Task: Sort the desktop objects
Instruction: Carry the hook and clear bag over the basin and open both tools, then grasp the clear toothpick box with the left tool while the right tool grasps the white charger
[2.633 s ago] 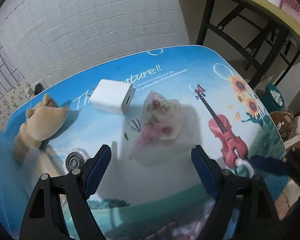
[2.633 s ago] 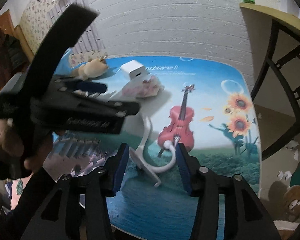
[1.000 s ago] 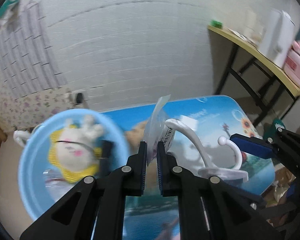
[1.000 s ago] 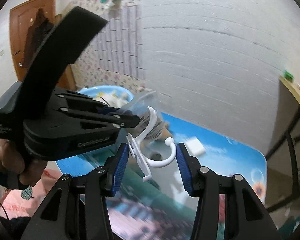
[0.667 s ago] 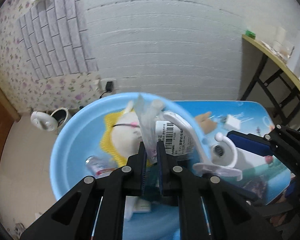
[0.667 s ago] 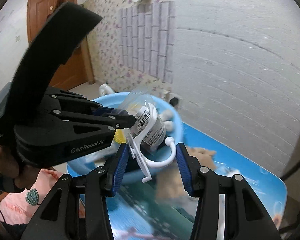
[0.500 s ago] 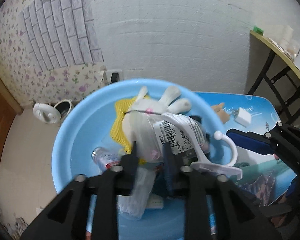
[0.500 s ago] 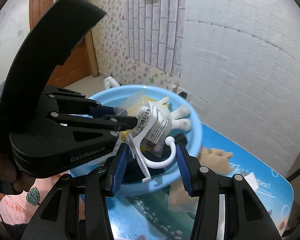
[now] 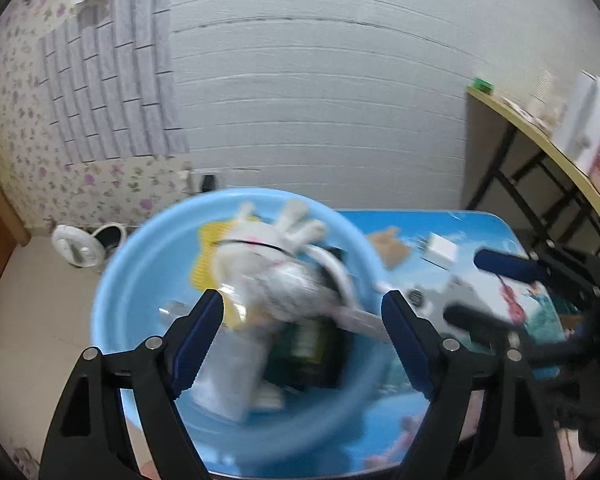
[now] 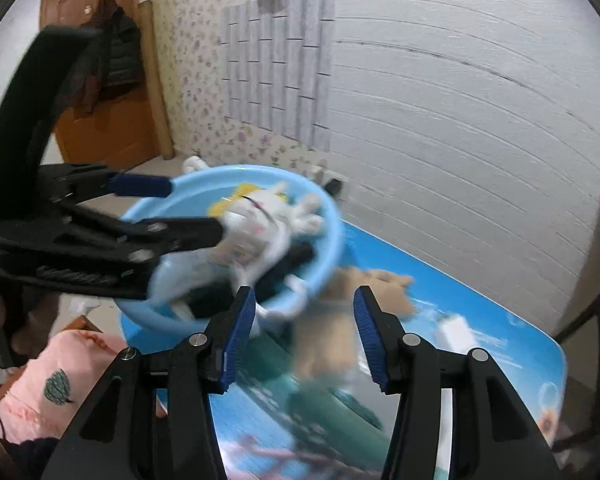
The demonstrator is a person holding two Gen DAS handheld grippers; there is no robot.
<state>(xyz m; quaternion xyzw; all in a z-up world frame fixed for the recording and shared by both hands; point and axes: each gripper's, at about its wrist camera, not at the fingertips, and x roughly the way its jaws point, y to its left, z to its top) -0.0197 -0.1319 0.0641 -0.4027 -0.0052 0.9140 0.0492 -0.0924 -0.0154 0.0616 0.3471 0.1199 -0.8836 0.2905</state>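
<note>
A light blue basin [image 9: 140,264] sits at the left end of the blue picture table [image 9: 512,248]. Inside lie a white plush rabbit [image 9: 260,248], the clear plastic bag [image 9: 284,284] and the white hook [image 9: 340,280]. My left gripper [image 9: 302,320] is open and empty above the basin. My right gripper [image 10: 304,330] is open and empty beside the basin [image 10: 332,232]; the white hook [image 10: 292,300] lies at the basin's near rim. A tan plush toy [image 10: 340,320] and a white charger [image 10: 454,326] lie on the table [image 10: 500,360].
The white charger [image 9: 442,250] and tan plush toy [image 9: 388,246] lie right of the basin. A wooden side table [image 9: 540,132] stands at the right by the white brick wall. A door [image 10: 100,80] is at the far left. A pink cloth [image 10: 52,380] lies low left.
Both grippers carried the bag and the hook from the table to the basin, then opened; the bag and hook now lie in the basin.
</note>
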